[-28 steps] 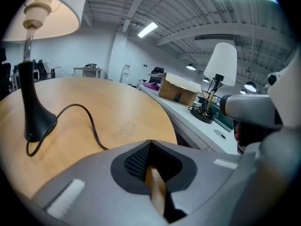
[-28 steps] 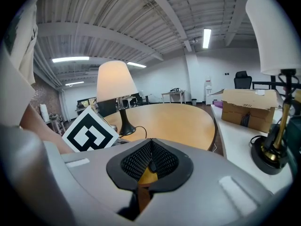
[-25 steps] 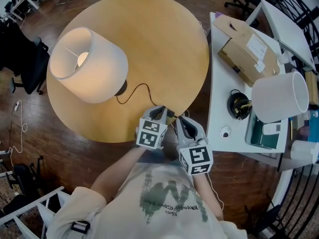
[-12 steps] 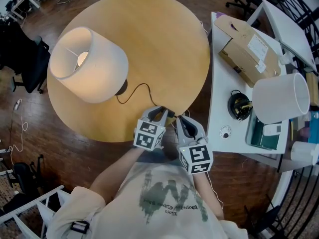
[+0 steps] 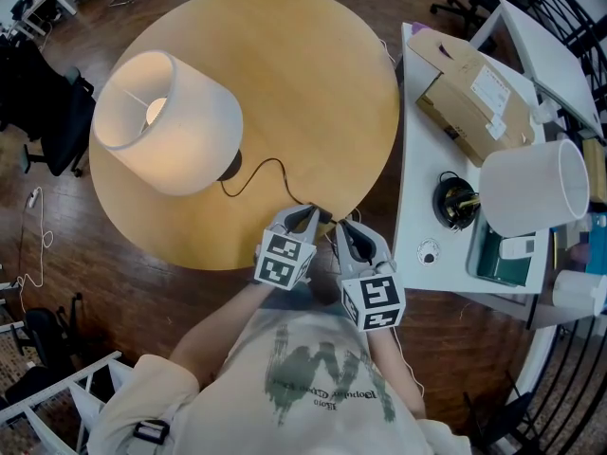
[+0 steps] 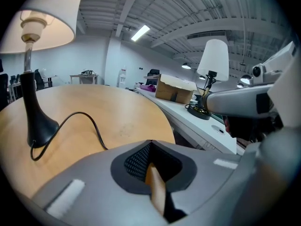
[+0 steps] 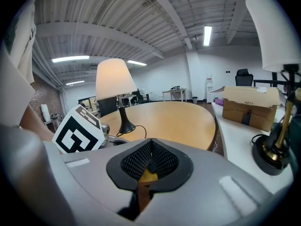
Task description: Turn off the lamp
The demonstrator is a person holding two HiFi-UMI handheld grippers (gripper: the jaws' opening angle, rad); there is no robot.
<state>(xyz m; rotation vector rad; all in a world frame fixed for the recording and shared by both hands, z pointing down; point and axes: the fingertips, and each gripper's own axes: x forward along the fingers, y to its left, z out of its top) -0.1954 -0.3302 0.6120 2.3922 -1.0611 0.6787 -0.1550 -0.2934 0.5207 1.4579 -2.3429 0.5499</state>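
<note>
White-shaded, black-based lamp (image 5: 166,121) glowing at the left of the round wooden desk (image 5: 313,83).
Left hand-held gripper (image 5: 305,211) and right hand-held gripper (image 5: 343,227) sit side by side at its near edge, jaws pressed together, holding nothing.

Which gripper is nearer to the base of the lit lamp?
Left. The left gripper lies nearest the lamp base; the right gripper lies beyond it, farther off.
</note>
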